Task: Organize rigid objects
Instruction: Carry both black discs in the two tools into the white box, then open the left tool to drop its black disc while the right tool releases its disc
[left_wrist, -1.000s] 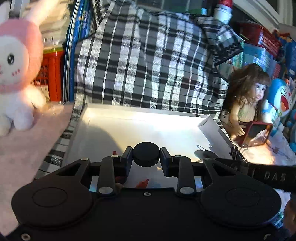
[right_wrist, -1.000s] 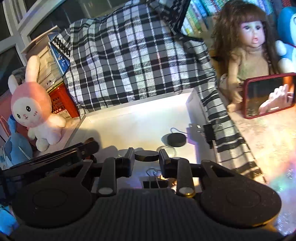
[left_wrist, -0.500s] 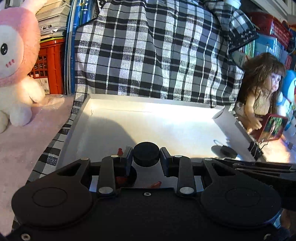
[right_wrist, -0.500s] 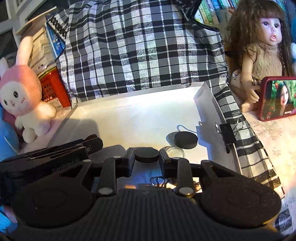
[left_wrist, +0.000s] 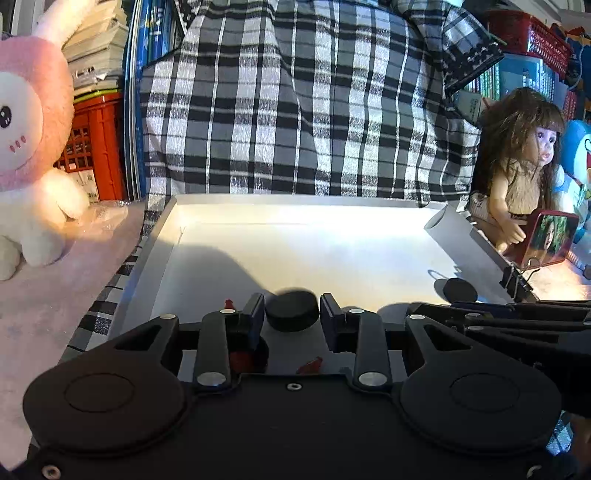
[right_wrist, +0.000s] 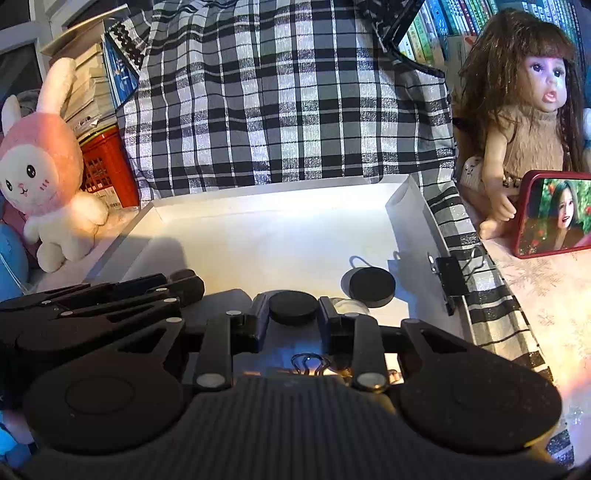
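Observation:
A shallow white tray (left_wrist: 295, 206) (right_wrist: 258, 206) lies on checked cloth. My left gripper (left_wrist: 291, 312) is shut on a black round disc (left_wrist: 291, 310) low over the tray's near left part. My right gripper (right_wrist: 293, 308) is shut on a second black disc (right_wrist: 293, 307) over the tray's near middle. A third black disc (right_wrist: 372, 282) (left_wrist: 460, 290) lies on the tray floor at the right, beside a clear round piece (right_wrist: 349, 305). Small red bits (left_wrist: 310, 365) lie under the left gripper.
A black binder clip (right_wrist: 448, 275) grips the tray's right wall. A doll (right_wrist: 528, 110) and a red-cased phone (right_wrist: 554, 214) stand to the right. A pink rabbit plush (right_wrist: 44, 166) and a red crate (right_wrist: 107, 166) are at the left. Checked fabric (right_wrist: 288, 92) rises behind.
Both grippers have moved lower and nearer the tray floor, each still holding its disc. The views have swung slightly, so the tray fills more of each view.

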